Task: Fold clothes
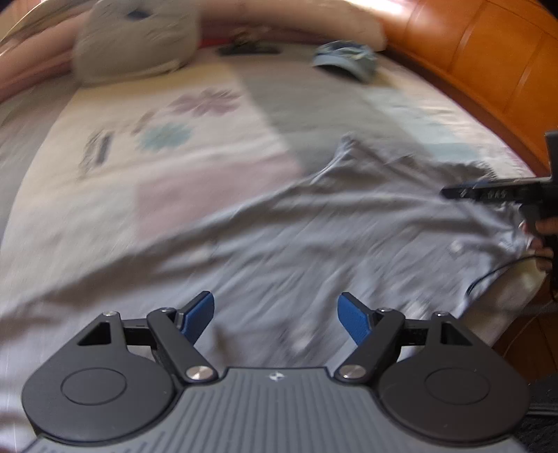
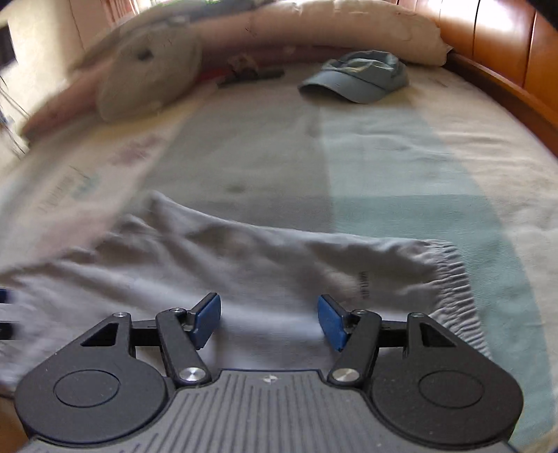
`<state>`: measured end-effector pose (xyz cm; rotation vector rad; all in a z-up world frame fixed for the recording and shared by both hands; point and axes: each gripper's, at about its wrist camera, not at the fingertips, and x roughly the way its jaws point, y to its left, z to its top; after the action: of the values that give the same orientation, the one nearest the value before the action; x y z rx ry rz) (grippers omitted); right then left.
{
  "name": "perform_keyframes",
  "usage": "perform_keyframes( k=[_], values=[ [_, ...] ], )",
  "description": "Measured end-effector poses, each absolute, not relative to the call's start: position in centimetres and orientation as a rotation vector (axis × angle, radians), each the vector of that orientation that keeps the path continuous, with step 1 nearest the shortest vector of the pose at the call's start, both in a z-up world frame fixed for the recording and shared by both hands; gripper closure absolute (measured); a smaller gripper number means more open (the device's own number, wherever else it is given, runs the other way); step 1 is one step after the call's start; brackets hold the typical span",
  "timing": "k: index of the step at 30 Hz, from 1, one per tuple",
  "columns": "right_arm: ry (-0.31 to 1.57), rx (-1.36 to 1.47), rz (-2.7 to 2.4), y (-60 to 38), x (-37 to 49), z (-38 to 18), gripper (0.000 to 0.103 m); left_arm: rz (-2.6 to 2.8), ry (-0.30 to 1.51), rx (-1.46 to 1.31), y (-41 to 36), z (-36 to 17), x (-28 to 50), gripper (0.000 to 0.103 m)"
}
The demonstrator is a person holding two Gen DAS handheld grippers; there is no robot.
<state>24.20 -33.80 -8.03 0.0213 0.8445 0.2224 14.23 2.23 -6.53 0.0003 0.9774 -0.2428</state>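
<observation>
A pair of grey trousers (image 1: 314,244) lies spread and creased across the bed. In the right wrist view the same grey trousers (image 2: 279,265) show an elastic waistband (image 2: 450,278) at the right. My left gripper (image 1: 275,319) hovers over the cloth, open, nothing between its blue pads. My right gripper (image 2: 268,319) is also open above the trousers, with no cloth between its pads. Its black body shows as the right gripper (image 1: 488,191) at the right edge of the left wrist view, held by a hand (image 1: 544,237) near the waistband end.
A blue cap (image 2: 359,76) lies at the far side of the bed, near a long pink bolster (image 2: 314,31). A grey cushion (image 2: 146,73) rests at the back left. A wooden bed frame (image 2: 505,52) curves along the right. A patterned bedsheet (image 1: 157,146) covers the mattress.
</observation>
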Motion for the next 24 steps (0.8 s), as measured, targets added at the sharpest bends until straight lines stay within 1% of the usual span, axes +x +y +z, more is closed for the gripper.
perform_keyframes(
  k=[2, 5, 7, 9, 11, 13, 15, 16, 17, 18, 20, 24],
  values=[
    [0.826, 0.031, 0.205, -34.8, 24.4, -7.9, 0.039, -0.192, 0.993, -0.011, 3.4, -7.2, 13.4, 0.025],
    [0.822, -0.022, 0.120, -33.8, 23.7, -6.2, 0.037, -0.202, 0.951, -0.031, 4.2, -6.5, 12.5, 0.024],
    [0.797, -0.014, 0.183, -32.4, 22.0, -5.0, 0.033, -0.203, 0.912, -0.027, 4.5, -6.1, 12.2, 0.024],
    [0.784, 0.002, 0.273, -30.4, 19.9, -4.5, 0.026, -0.209, 0.875, -0.004, 4.5, -6.0, 11.7, 0.024],
    [0.779, -0.008, 0.351, -28.1, 17.8, -4.7, 0.025, -0.217, 0.843, 0.023, 4.5, -6.3, 11.1, 0.024],
    [0.798, -0.033, 0.384, -26.3, 16.2, -6.1, 0.024, -0.225, 0.836, 0.027, 4.7, -7.1, 10.4, 0.021],
    [0.824, -0.067, 0.359, -25.4, 15.2, -8.1, 0.019, -0.220, 0.817, 0.021, 4.9, -7.8, 9.4, 0.020],
    [0.773, -0.097, 0.355, -25.3, 14.2, -8.6, 0.017, -0.218, 0.800, 0.021, 5.0, -8.0, 8.7, 0.019],
    [0.750, -0.122, 0.357, -25.1, 13.4, -9.0, 0.008, -0.218, 0.780, 0.018, 5.1, -8.1, 8.1, 0.019],
    [0.738, -0.125, 0.358, -25.1, 12.9, -9.2, 0.003, -0.220, 0.754, 0.012, 5.3, -7.9, 7.4, 0.018],
    [0.710, -0.118, 0.359, -25.3, 12.3, -9.6, 0.001, -0.205, 0.706, -0.004, 5.7, -7.7, 6.4, 0.018],
    [0.674, -0.109, 0.337, -25.1, 11.9, -9.8, 0.000, -0.159, 0.705, -0.058, 6.2, -8.7, 5.1, 0.017]
  ],
)
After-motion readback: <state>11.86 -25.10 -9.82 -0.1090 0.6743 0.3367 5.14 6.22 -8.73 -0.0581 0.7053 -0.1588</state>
